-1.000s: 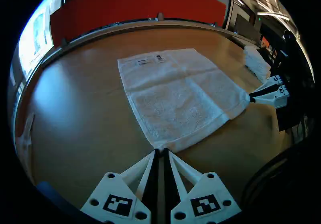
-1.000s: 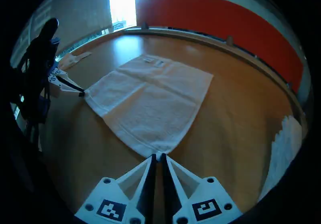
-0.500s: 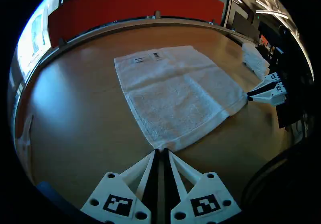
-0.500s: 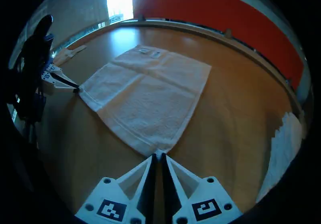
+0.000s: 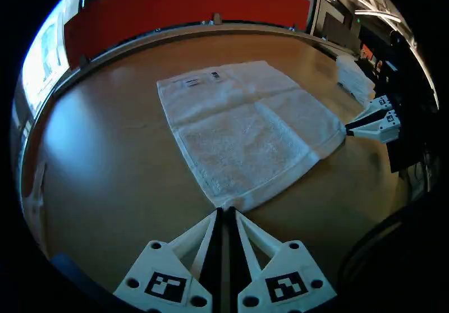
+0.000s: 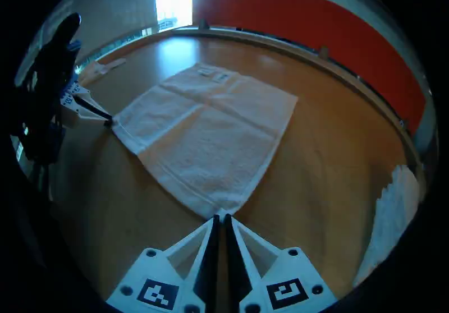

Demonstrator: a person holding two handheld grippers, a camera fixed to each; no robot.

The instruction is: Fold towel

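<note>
A white towel (image 5: 247, 130) lies spread flat on the wooden table (image 5: 106, 145), with a label near its far edge. At the bottom of the left gripper view, my left gripper (image 5: 226, 210) is shut on the towel's nearest corner. My right gripper (image 5: 349, 132) shows there at the right, pinching the neighbouring corner. In the right gripper view, the towel (image 6: 207, 128) spreads away from my right gripper (image 6: 220, 217), which is shut on its near corner. The left gripper (image 6: 110, 123) holds the corner at the left, with a dark-sleeved hand behind it.
A pile of folded white towels (image 5: 354, 79) sits at the table's right side, also seen as the pile (image 6: 393, 212) close to my right gripper. A red panel (image 5: 185, 1) runs behind the table's curved far edge. A pale cloth-like object (image 6: 101, 68) lies far left.
Both grippers stay shut on their corners. The towel has slid only slightly in both views and still lies flat.
</note>
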